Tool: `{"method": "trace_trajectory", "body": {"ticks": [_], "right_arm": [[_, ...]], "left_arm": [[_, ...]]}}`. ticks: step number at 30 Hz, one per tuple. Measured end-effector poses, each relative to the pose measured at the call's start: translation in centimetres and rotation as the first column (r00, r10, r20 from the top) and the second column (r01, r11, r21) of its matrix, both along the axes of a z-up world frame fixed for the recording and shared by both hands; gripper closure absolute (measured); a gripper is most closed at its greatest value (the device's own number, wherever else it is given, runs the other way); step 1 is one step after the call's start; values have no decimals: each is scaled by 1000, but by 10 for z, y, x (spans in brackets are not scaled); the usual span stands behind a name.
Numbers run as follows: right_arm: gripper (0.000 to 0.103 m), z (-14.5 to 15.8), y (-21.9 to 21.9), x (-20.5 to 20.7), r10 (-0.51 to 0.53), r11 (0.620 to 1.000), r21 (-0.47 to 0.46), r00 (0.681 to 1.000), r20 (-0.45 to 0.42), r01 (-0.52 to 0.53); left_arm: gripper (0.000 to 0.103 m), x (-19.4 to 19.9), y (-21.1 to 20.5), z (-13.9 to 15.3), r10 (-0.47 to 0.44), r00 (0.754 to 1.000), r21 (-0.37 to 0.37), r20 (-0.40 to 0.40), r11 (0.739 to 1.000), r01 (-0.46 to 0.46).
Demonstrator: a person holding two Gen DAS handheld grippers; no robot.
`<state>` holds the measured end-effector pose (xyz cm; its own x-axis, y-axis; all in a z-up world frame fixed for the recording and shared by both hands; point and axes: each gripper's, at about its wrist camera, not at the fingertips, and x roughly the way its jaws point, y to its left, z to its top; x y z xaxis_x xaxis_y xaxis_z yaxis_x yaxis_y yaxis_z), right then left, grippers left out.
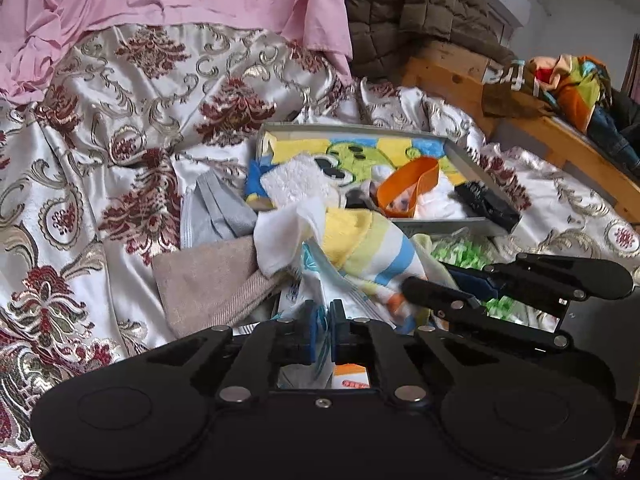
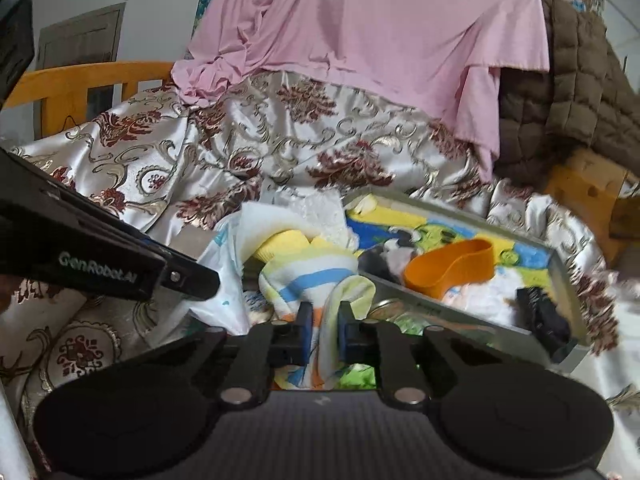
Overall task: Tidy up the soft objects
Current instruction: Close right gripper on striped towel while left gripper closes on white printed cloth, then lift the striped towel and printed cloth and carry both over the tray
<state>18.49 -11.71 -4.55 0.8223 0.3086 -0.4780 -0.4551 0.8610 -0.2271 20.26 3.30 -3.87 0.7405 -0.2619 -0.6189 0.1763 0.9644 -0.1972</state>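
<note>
A striped yellow, white and blue towel (image 1: 368,248) lies crumpled on the bed in front of a grey tray (image 1: 460,224). My left gripper (image 1: 323,320) is shut on a thin white printed cloth (image 1: 320,276) beside the towel. My right gripper (image 2: 325,320) is shut on a fold of the striped towel (image 2: 308,268); it shows in the left wrist view (image 1: 448,292) at the towel's right end. The tray (image 2: 472,316) holds a colourful cartoon towel (image 1: 360,152), an orange band (image 2: 448,266), white cloth and a black object (image 2: 542,314).
A beige cloth (image 1: 208,280) and a grey striped cloth (image 1: 216,212) lie left of the pile. A floral bedspread (image 1: 120,140) covers the bed, with a pink sheet (image 2: 380,40) and brown quilt (image 2: 580,100) behind. A wooden bed frame (image 1: 560,140) runs along the right.
</note>
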Motion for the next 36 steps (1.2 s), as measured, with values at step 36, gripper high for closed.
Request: {"method": "trace_trajectory", "body": {"ticks": [36], "right_arm": [[94, 65, -67, 56, -201, 973, 160, 951, 235, 166]], "left_arm": [[97, 40, -31, 67, 76, 963, -98, 259, 994, -52]]}}
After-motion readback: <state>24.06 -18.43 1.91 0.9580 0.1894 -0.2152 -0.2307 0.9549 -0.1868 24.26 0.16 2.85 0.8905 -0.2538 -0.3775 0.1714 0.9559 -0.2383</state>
